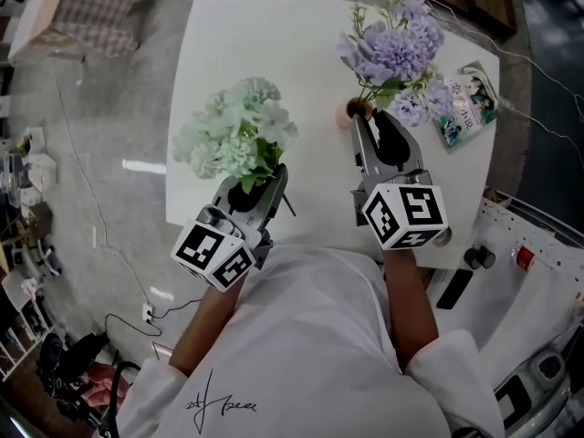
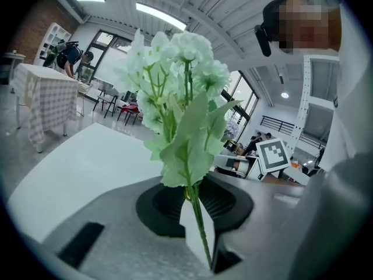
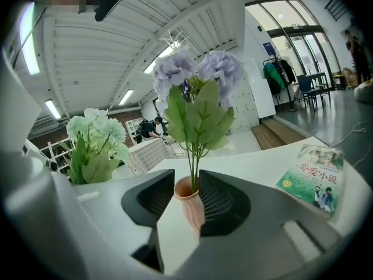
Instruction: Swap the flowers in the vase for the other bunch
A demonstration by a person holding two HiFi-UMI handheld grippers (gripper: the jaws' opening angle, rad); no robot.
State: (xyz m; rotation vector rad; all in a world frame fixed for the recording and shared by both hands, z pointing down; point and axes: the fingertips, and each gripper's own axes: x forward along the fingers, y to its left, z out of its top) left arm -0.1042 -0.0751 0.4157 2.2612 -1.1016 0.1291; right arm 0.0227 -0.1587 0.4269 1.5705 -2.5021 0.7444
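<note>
With the left gripper (image 1: 266, 179) clamped on the green bunch (image 1: 239, 130), the right gripper (image 1: 372, 124) stands released, its 2 jaws astride the vase (image 3: 190, 207) (purple bunch (image 1: 397, 53) inside), so those purple stems probably need lifting out next.

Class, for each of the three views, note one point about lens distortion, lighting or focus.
Head view: even light, faint shadows on the white table. Left gripper view: strong fisheye, dark corners, strip light glaring, green flowers pale. Right gripper view: same fisheye; vase sharp, windows washed out.
</note>
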